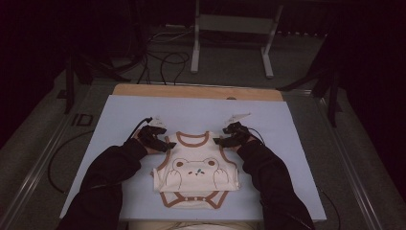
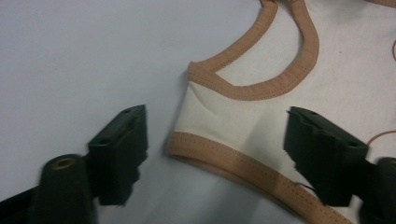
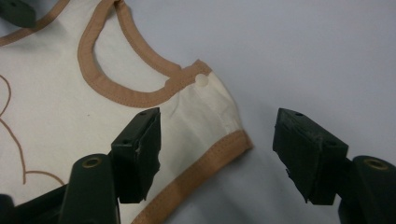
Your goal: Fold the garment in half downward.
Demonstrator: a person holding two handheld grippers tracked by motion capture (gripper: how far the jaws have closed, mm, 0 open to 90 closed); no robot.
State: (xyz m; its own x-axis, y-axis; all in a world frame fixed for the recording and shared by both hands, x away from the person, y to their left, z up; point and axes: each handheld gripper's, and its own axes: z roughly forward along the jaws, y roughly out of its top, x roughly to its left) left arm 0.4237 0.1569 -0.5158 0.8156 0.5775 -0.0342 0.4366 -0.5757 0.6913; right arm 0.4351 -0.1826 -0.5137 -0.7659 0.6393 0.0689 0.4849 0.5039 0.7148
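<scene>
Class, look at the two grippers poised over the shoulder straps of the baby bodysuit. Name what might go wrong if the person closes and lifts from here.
1. The left gripper straddles the shoulder strap with open jaws; closing shallowly might pinch only the brown trim, which could slip out.
2. The right gripper stands over the strap's outer corner, partly above the bare sheet, so it may catch little cloth.
3. Uneven grips could skew the bodysuit when lifted.
</scene>
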